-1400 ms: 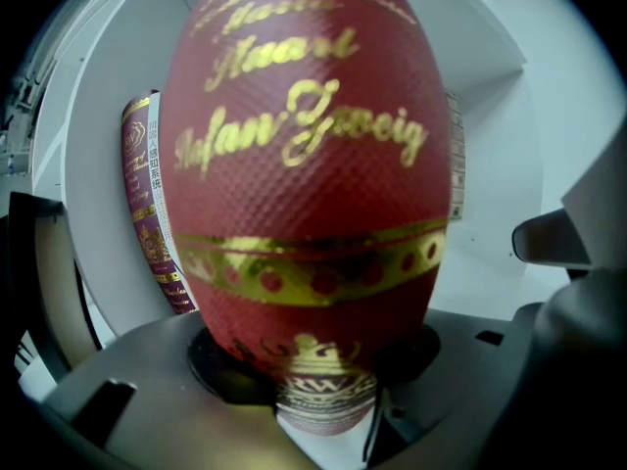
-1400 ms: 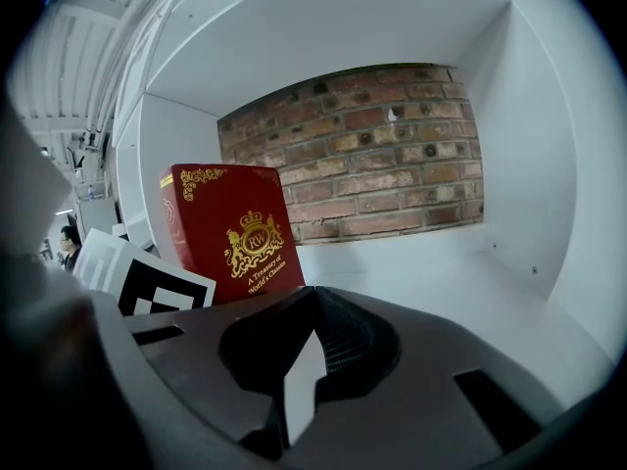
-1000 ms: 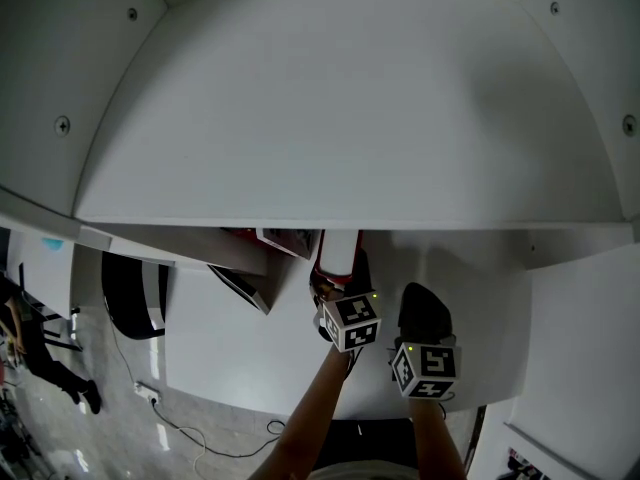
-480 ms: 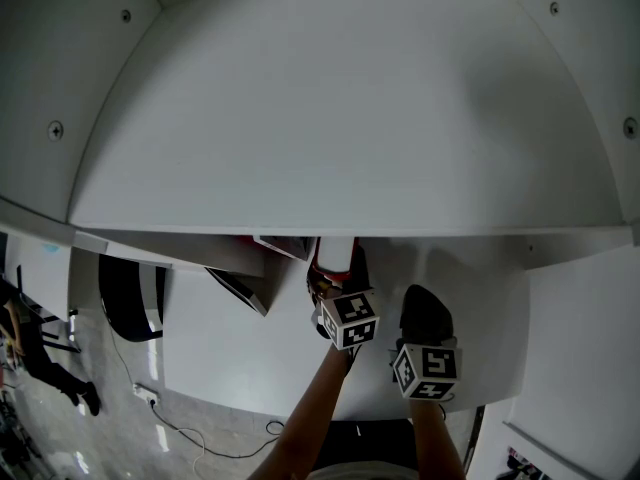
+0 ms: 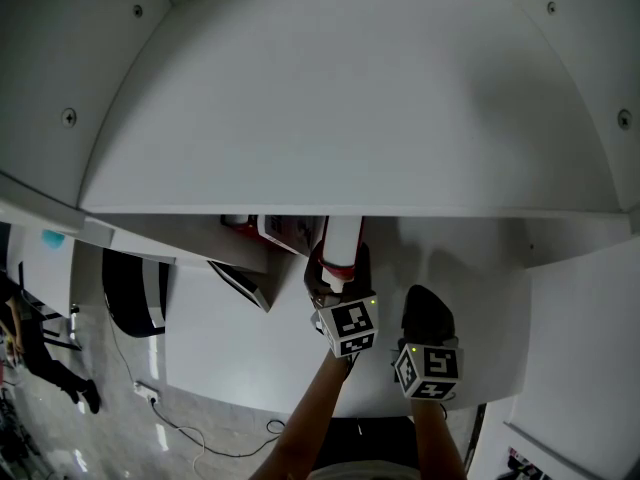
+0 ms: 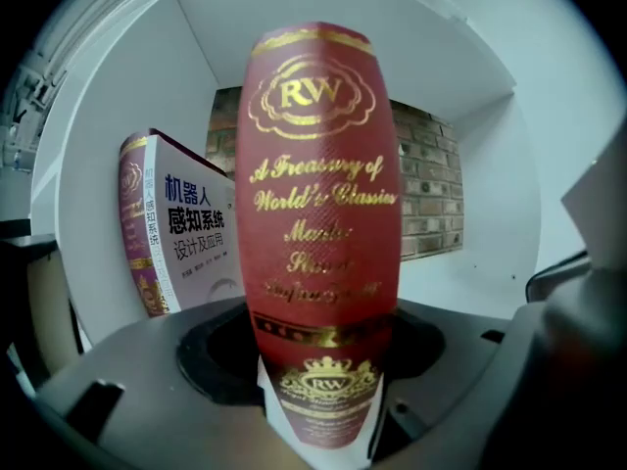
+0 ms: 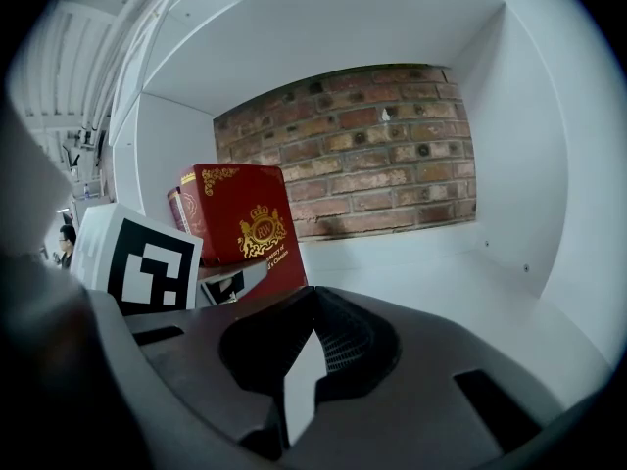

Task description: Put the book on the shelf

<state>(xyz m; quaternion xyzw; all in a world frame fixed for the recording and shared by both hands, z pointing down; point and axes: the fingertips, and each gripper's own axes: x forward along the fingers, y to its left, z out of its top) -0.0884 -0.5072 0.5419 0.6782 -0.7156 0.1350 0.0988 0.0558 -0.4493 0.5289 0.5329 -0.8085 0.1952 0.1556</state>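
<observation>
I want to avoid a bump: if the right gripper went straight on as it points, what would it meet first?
Probably the white shelf floor, just before the brick back wall; depth is unclear. The red book stands left of that line.

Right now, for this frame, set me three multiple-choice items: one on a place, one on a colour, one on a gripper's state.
1. Where is the book with Chinese print?
A. In the shelf, left of the red book.
B. On the floor.
C. On a chair.

2. What colour is the lettering on the red book's spine?
A. Blue.
B. Gold.
C. Black.

3. What is between the right gripper's jaws?
A. The red book.
B. A cup.
C. Nothing.

Answers: 1 A, it leans in the shelf, left of the red book. 2 B, the lettering shines gold. 3 C, its jaws stand together, empty.
</observation>
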